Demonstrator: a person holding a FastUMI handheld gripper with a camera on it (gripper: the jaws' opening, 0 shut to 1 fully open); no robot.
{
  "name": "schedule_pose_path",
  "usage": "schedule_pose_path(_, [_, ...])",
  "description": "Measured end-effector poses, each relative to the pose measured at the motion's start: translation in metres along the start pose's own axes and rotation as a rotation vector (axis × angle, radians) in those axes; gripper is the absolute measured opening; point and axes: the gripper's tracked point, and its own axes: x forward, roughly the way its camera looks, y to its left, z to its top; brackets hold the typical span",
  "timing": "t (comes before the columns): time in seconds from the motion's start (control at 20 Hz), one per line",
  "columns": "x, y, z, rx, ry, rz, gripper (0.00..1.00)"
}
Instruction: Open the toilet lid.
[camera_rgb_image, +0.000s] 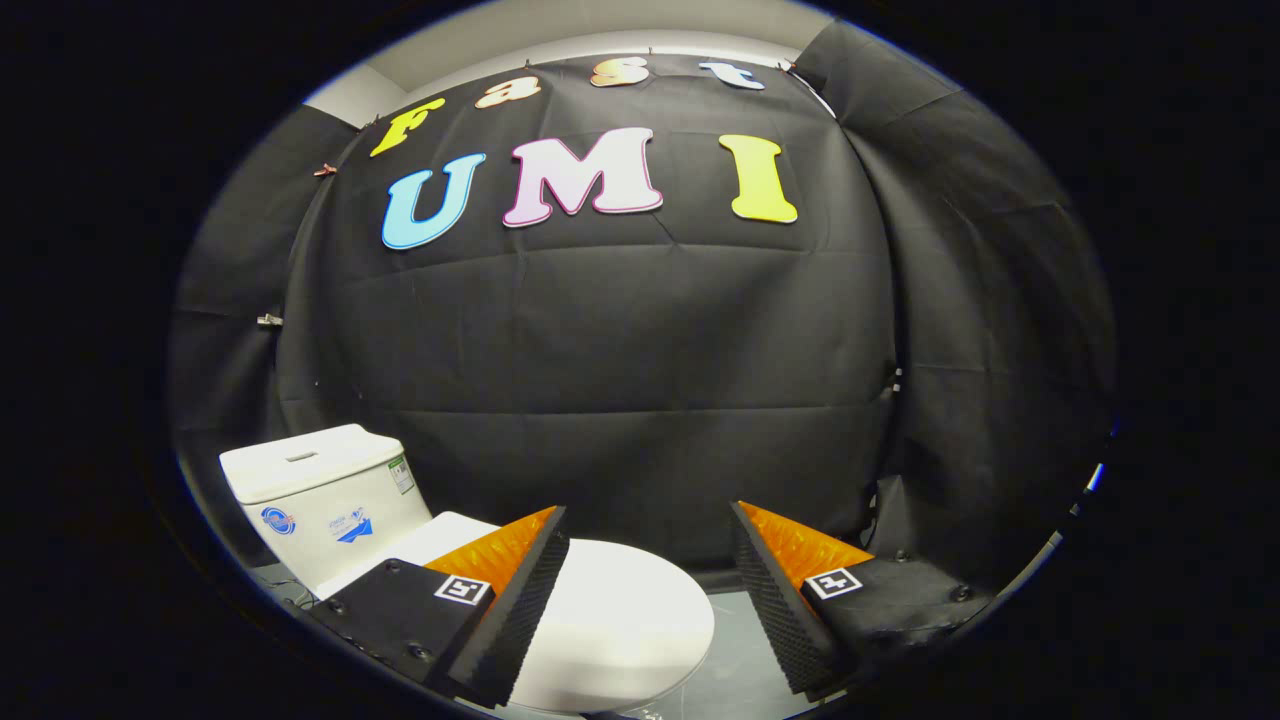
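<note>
Gripper view: the gripper (650, 590) hangs above the toilet with its two fingers spread wide apart and nothing held between them. Each finger (520, 600) carries a ribbed inner pad and a small square marker on its upper face. Neither finger touches the toilet.

Position of the task object: the lid (610, 620) is down, lying flat over the bowl. It is white, smooth and rounded at its front end. The lid lies below the fingers. The left finger overlaps the lid's rear left part, and the front of the lid shows in the gap between the two fingers. The right finger stands off to the side of the lid, over the floor (740, 670).

Tank (325, 495): a white box with a flat cover, standing upright behind the lid, beyond and to the left of the left finger. A flush button is recessed in the cover. Stickers are fixed to its front face and to its side; their content is too small to read.

Surroundings: black cloth (600, 380) hangs as a wall behind the toilet and wraps round on both sides, with creases and folds across it. Small clips hold the cloth along its upper edge and at the left side. The floor beside the lid is pale grey. A strip of pale ceiling (600, 25) shows above the cloth.
</note>
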Motion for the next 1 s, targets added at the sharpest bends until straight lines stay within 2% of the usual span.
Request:
schedule_pose_path(0.2, [0.0, 0.0, -0.001, 0.081, 0.053, 0.014, 0.98])
schedule_pose_path(0.4, [-0.011, -0.014, -0.023, 0.117, 0.142, 0.019, 0.98])
schedule_pose_path(1.0, [-0.056, -0.048, -0.146, 0.351, 0.429, -0.019, 0.98])
